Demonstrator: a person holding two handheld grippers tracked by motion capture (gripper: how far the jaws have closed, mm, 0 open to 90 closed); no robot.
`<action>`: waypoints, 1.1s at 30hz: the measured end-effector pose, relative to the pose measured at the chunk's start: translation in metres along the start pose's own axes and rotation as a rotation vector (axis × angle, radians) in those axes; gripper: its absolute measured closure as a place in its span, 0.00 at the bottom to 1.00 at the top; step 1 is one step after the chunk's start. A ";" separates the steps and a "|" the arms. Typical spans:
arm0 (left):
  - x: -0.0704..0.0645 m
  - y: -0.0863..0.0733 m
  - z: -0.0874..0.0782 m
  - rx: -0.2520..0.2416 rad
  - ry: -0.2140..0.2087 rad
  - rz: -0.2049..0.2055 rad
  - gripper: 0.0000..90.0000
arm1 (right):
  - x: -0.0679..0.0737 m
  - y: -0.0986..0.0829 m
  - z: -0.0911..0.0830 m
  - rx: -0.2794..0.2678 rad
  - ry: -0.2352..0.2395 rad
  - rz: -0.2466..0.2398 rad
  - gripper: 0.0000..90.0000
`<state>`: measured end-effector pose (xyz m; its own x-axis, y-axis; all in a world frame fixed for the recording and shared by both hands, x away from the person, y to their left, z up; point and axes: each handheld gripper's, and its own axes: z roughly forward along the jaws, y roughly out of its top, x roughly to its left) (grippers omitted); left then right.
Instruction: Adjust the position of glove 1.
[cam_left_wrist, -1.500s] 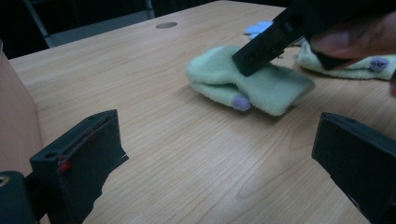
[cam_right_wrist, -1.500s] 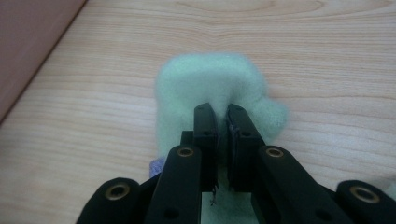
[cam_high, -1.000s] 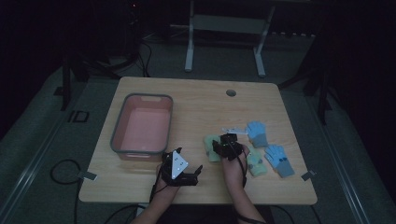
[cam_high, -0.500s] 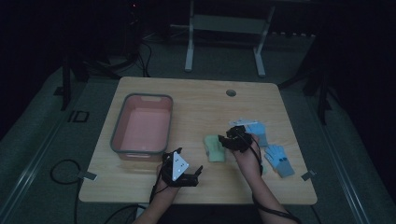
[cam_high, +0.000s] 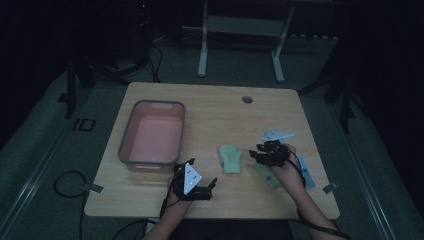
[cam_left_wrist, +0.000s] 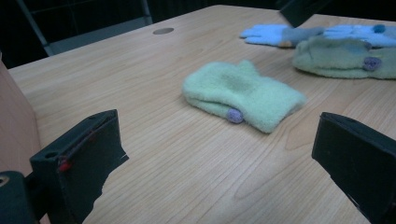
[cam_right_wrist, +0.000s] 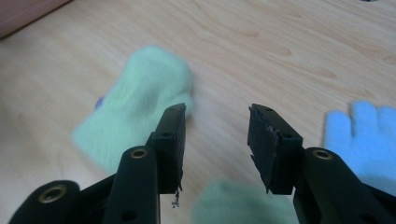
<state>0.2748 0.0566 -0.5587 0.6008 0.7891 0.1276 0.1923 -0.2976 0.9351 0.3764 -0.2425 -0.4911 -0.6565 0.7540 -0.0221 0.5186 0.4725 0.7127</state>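
Right gripper (cam_high: 255, 154) hovers with fingers released, empty, above the worktop (cam_high: 220, 115) just right of the green glove (cam_high: 230, 158). Left gripper (cam_high: 212, 184) near edge, fingers wide apart, empty.

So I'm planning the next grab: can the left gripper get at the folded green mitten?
Probably yes: the left gripper stands open, and bare table lies between it and the green mitten.

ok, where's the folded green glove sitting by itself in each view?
High view: the green glove lies mid-table, between the pink bin and the right hand-held gripper.
Left gripper view: centre, slightly right, beyond the open jaws.
Right gripper view: left of centre, blurred, behind the left jaw.
Shared landmark: the light blue glove, to its right.
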 end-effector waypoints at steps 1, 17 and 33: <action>0.000 0.000 0.000 0.002 -0.002 0.001 0.02 | -0.002 -0.003 -0.004 -0.004 0.005 -0.015 0.63; -0.001 0.000 0.000 0.005 0.002 0.009 0.02 | -0.039 -0.049 -0.028 0.049 0.101 -0.057 0.65; -0.001 0.000 0.000 0.005 -0.001 0.006 0.02 | -0.029 -0.075 -0.006 0.087 0.077 -0.039 0.85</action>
<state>0.2746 0.0560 -0.5587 0.6026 0.7868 0.1334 0.1921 -0.3053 0.9327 0.3538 -0.3025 -0.5396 -0.7156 0.6985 0.0081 0.5353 0.5408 0.6488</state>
